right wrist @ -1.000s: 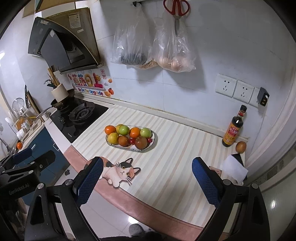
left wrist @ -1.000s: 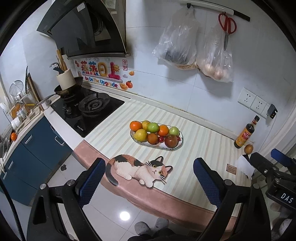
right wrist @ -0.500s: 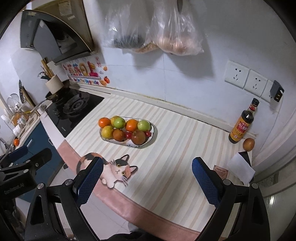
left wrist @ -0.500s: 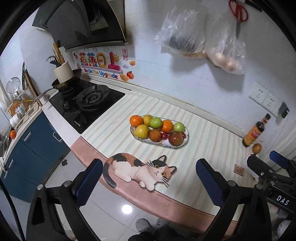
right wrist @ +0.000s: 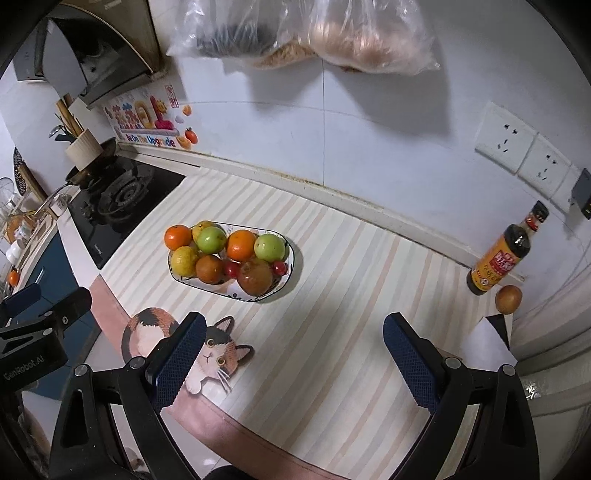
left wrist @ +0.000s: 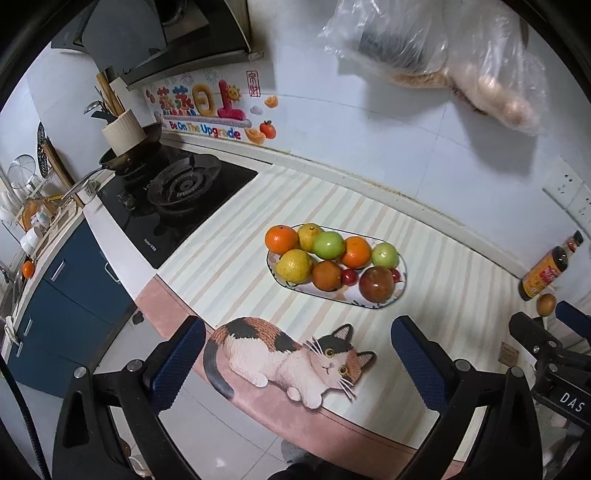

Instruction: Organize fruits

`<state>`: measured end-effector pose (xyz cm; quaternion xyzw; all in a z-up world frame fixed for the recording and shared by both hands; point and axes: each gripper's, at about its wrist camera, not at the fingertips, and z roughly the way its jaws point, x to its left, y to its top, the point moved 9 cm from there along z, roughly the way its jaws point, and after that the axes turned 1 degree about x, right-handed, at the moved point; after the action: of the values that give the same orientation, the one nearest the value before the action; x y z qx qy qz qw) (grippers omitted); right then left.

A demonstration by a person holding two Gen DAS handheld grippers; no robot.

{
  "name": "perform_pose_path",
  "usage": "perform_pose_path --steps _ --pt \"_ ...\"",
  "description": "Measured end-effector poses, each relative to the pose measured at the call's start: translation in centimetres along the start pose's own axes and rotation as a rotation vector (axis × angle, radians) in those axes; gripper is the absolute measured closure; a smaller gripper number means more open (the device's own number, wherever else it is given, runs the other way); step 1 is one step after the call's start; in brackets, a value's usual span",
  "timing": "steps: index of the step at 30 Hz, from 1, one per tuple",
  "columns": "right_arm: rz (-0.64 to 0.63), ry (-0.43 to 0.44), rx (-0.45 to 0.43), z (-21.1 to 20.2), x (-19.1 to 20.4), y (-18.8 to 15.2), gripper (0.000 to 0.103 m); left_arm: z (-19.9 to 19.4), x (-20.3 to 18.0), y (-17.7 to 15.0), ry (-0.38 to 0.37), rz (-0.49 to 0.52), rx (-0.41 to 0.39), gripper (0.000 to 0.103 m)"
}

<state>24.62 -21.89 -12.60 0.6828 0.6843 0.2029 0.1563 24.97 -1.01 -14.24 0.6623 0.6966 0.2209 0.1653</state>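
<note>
Striped countertop [right wrist: 332, 295] along a white tiled wall, with the oval fruit plate [right wrist: 288, 258] taken as landmark near its middle. Left of the plate, a black gas hob [right wrist: 125, 199] carrying a dark pan [right wrist: 92, 162] and, beside that, a ribbed utensil holder [right wrist: 83, 149] full of sticks and ladles. High above the plate, two clear plastic bags [right wrist: 303, 33] hanging on the wall: dark contents in the left one, pale round lumps in the right, not identifiable. Just in front of the plate, at the counter's pink edge, a printed calico cat [left wrist: 291, 358]. Far right of the plate, against the wall, a brown sauce bottle [right wrist: 506, 254] with a yellow label, and touching or nearly touching its base, one loose brown round fruit [right wrist: 508, 299].

On the plate itself, piled close together: two oranges [right wrist: 242, 245], two green fruits [right wrist: 211, 239], two yellow citrus [right wrist: 184, 260], a darker orange fruit [right wrist: 208, 268], a large reddish-brown fruit [right wrist: 255, 277] at the near right end, and small red cherry tomatoes [right wrist: 232, 268] tucked between them.

Nearest the cameras, left gripper [left wrist: 295, 354] held over the counter's front edge, short of the plate, blue-padded fingers [left wrist: 179, 354] spread wide with nothing between. Right gripper [right wrist: 291, 350] likewise short of the plate and to its right, fingers [right wrist: 410, 356] wide apart and empty.
</note>
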Motion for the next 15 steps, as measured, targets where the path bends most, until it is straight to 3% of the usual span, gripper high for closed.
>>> perform_pose_path --steps 15 --pt "0.002 -0.018 0.044 3.5 0.0 1.1 0.004 3.2 -0.3 0.6 0.004 -0.001 0.043 0.000"
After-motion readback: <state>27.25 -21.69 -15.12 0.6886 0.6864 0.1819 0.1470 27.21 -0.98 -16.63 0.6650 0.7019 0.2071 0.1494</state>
